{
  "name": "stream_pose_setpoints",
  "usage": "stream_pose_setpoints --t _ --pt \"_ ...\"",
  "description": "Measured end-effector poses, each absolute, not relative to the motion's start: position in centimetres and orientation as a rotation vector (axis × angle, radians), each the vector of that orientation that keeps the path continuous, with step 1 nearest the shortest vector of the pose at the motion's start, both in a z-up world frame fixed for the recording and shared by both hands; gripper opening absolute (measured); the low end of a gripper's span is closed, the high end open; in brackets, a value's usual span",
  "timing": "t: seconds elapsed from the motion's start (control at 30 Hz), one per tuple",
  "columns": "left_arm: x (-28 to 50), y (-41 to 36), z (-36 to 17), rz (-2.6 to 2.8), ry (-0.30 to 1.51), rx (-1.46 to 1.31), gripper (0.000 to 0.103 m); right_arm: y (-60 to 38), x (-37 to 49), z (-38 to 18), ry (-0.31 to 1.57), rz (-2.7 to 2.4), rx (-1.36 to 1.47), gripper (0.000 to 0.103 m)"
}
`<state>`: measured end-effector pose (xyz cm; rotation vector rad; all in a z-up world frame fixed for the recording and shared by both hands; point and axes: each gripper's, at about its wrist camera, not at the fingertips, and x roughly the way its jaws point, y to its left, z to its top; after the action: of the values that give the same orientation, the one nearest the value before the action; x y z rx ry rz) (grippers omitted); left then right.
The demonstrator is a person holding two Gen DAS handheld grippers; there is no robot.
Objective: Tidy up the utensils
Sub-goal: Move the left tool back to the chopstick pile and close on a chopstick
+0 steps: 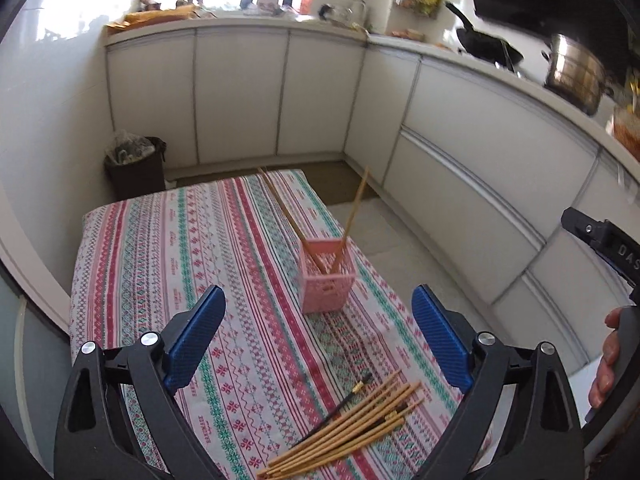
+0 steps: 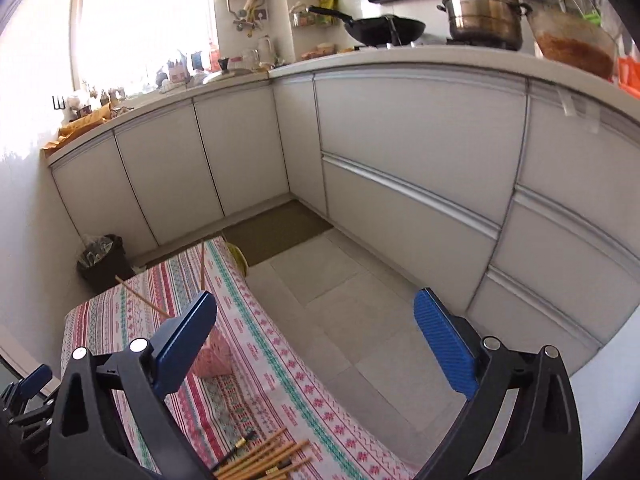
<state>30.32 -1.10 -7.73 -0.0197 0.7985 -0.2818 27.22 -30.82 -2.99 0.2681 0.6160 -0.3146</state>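
A small pink slatted basket [image 1: 327,276] stands on the striped tablecloth [image 1: 160,248], with two wooden chopsticks [image 1: 288,212] leaning out of it. A pile of several chopsticks [image 1: 352,428], wooden and black, lies near the table's front edge. My left gripper [image 1: 318,340] hangs open above the cloth, between basket and pile, holding nothing. In the right wrist view my right gripper [image 2: 316,336] is open and empty over the table's right edge and the floor. Its left finger [image 2: 184,344] hides most of the basket [image 2: 216,356]. The chopstick pile [image 2: 264,460] shows at the bottom.
White kitchen cabinets [image 2: 400,152] curve around the low table. A dark waste bin [image 1: 136,164] stands at the far left corner. A wok [image 2: 384,28] and a steel pot [image 2: 480,8] sit on the counter. A person's hand [image 1: 608,360] grips the right tool's handle.
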Motion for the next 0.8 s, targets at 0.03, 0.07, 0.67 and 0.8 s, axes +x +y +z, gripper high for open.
stream_pose_setpoints --t 0.03,0.07,0.67,0.8 --pt "30.5 -2.0 -8.8 -0.315 0.844 0.015 0.092 -31.2 26.3 -4.1 0.649 -0.307 0.288 0.096" --pt "30.7 -2.8 -10.0 -0.341 0.89 0.055 0.092 -31.7 25.5 -5.2 0.687 -0.296 0.313 0.096" --pt "36.4 -12.2 -28.1 -0.458 1.485 0.468 0.029 -34.7 20.7 -20.8 1.137 -0.137 0.796 0.096" --pt "36.7 -12.5 -29.2 -0.483 1.522 0.468 0.029 -35.3 21.1 -21.0 1.145 -0.131 0.806 0.096"
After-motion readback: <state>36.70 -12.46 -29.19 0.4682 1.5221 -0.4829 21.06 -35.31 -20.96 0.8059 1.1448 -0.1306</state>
